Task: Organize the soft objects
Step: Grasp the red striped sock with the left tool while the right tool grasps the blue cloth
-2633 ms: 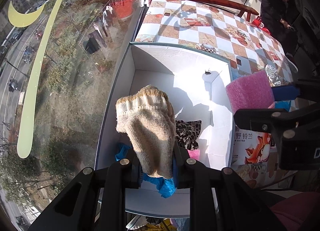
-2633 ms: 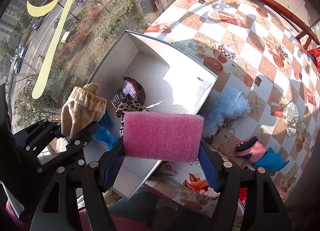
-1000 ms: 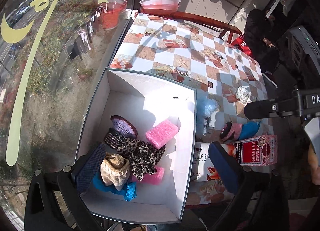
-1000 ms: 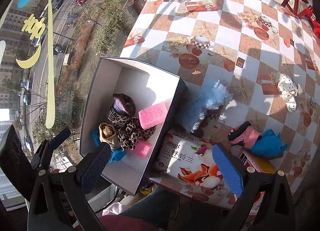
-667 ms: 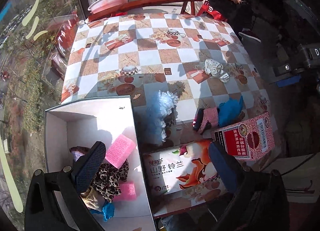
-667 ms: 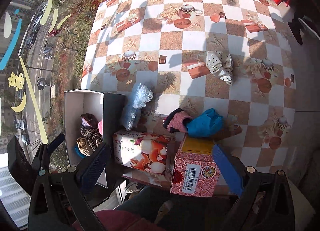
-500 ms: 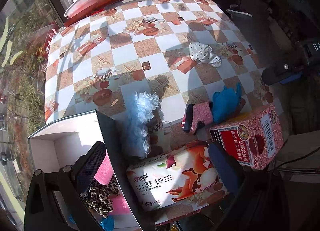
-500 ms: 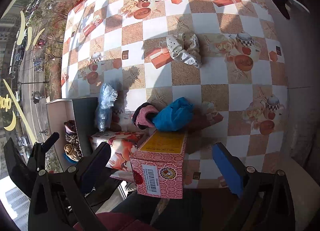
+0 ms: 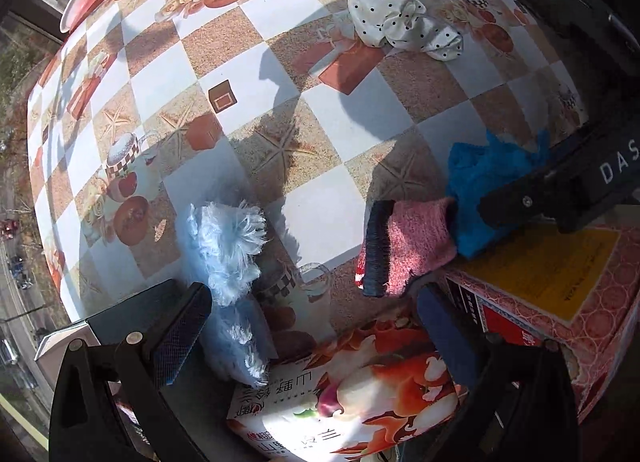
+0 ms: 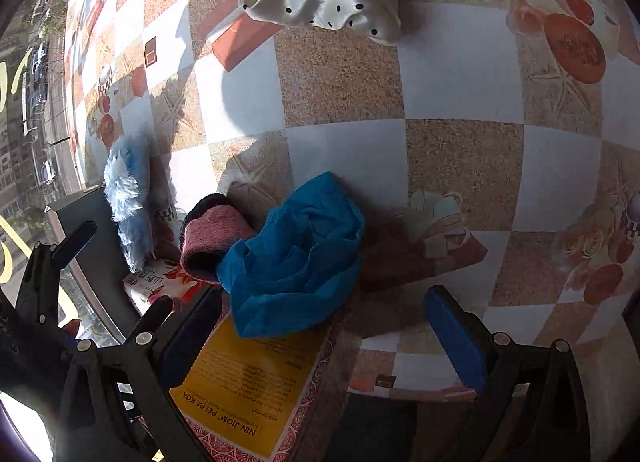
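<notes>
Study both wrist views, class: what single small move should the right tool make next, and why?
Probably ease the right tool forward and down to straddle the blue cloth. Both tools are open and hold nothing, the cloth lies bunched on the checkered table just ahead of the right one, against the pink sock, so close on the cloth alone.

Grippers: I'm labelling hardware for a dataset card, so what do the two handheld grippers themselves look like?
Both are matte black linkage frames joined by silver rivets. The left gripper has jaws faced with dark navy, mesh-textured pads. The right gripper carries brighter blue pads with a ridged edge; seen from the left wrist view, its black body shows white lettering "DAS". No cables or sleeves are visible.
</notes>
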A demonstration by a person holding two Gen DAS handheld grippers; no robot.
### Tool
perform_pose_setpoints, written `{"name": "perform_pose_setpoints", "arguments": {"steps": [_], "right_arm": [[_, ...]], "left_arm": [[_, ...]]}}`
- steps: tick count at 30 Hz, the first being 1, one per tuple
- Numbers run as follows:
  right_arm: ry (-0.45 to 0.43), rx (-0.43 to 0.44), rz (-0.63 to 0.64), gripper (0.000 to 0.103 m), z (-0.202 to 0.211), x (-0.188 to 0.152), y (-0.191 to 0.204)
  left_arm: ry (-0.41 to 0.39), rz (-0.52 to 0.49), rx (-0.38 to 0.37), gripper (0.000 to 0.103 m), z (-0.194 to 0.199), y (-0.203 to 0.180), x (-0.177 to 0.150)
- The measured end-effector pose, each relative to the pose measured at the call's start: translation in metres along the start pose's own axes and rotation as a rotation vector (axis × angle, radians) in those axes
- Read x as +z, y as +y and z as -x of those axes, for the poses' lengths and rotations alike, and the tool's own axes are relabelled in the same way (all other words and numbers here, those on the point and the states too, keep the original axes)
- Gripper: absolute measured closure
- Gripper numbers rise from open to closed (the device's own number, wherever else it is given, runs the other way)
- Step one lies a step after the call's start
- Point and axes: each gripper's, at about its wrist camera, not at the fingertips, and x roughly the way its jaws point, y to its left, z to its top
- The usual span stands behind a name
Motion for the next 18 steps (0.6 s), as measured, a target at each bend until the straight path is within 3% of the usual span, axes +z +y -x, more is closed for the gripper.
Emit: {"name": "perform_pose_setpoints", "arguments": {"steps": [5, 11, 12, 16, 18], "right_arm": [[-0.032, -0.106, -0.03, 0.001, -0.007, 0.0, -0.022], [-0.134, -0.245, -0.182, 0.001, 0.015, -0.01, -0.083], [-0.153, -0.224, -0.219, 0.001, 0.021, -0.015, -0.096], [-0.201, 0.013, -0.307, 0.001, 0.035, -0.04, -0.129], [-0.234, 0.034, -0.304, 0.001, 0.039, -0.054, -0.131]], "left_arm": [[0.06, -0.059, 0.065, 0.0, -0.017, -0.007, 0.014], [0.026, -0.16, 0.108, 0.0, -0.002, -0.005, 0.023], [0.024, -0.162, 0.089, 0.0, 0.001, -0.003, 0.023], [0.051, -0.19, -0.009, 0.0, 0.002, -0.007, 0.035], [0.064, -0.217, -0.041, 0.0, -0.002, -0.015, 0.04]]}}
